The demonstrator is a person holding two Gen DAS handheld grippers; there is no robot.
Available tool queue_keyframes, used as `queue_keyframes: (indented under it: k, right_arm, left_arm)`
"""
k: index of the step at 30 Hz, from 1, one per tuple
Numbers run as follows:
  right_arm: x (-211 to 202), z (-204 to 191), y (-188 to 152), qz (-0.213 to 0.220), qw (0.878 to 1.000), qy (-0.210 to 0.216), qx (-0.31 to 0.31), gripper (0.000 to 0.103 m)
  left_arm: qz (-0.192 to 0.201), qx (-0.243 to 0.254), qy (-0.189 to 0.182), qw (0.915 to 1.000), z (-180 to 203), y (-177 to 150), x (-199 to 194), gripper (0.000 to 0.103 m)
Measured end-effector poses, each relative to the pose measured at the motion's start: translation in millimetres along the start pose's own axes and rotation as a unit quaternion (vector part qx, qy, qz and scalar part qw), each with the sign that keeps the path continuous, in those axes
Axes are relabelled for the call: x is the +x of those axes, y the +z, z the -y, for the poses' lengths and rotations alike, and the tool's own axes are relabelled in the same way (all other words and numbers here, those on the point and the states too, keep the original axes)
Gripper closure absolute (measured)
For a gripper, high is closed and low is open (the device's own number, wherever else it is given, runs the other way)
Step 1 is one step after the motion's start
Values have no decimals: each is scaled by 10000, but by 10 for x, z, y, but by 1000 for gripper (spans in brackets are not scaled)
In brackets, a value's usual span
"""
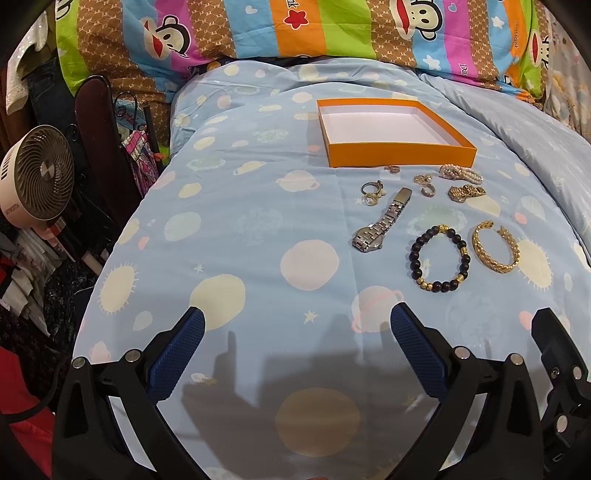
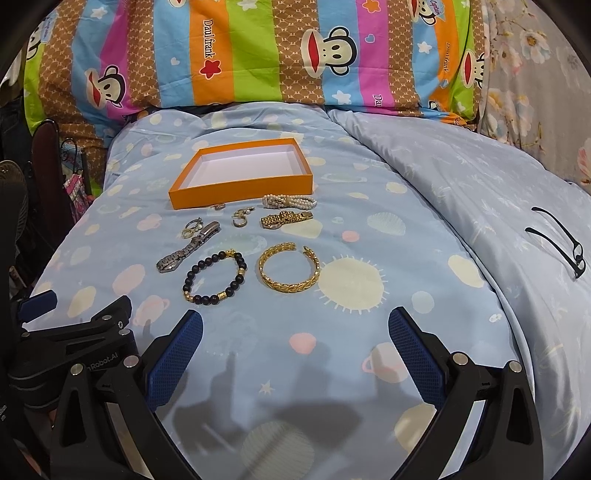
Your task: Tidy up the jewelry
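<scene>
An empty orange box (image 1: 400, 156) (image 2: 236, 199) with a white inside sits on the blue bedspread. In front of it lie a silver watch (image 1: 380, 225) (image 2: 184, 251), a dark bead bracelet (image 1: 439, 258) (image 2: 216, 275), a gold bangle (image 1: 495, 247) (image 2: 290, 267), a gold watch band (image 1: 463, 192) (image 2: 286, 218), a pearl piece (image 1: 461, 173) (image 2: 290, 201) and small rings (image 1: 373, 192) (image 2: 192, 226). My left gripper (image 1: 297, 321) is open and empty, near of the jewelry and left of it. My right gripper (image 2: 295, 321) is open and empty, just near of the bracelets.
Striped cartoon pillows (image 1: 295, 26) (image 2: 258, 55) lie beyond the box. A white fan (image 1: 37, 177) and clutter stand off the bed's left edge. Black glasses (image 2: 565, 243) lie on the quilt at right. The right gripper shows at the left wrist view's right edge (image 1: 554, 354).
</scene>
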State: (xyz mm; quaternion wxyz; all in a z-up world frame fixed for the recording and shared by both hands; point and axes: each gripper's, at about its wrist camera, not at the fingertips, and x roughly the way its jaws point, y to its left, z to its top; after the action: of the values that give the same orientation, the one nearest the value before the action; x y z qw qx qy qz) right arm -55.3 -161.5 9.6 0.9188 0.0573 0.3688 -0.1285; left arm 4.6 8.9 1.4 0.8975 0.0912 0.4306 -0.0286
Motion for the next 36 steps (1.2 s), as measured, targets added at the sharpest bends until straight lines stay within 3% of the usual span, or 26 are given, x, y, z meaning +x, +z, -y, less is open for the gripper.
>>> queue_keyframes:
  k: [36]
  right_arm:
    - [9, -27, -15, -23, 10000, 59, 3, 5]
  left_arm:
    - [-33, -20, 0, 10000, 1, -40, 33, 5]
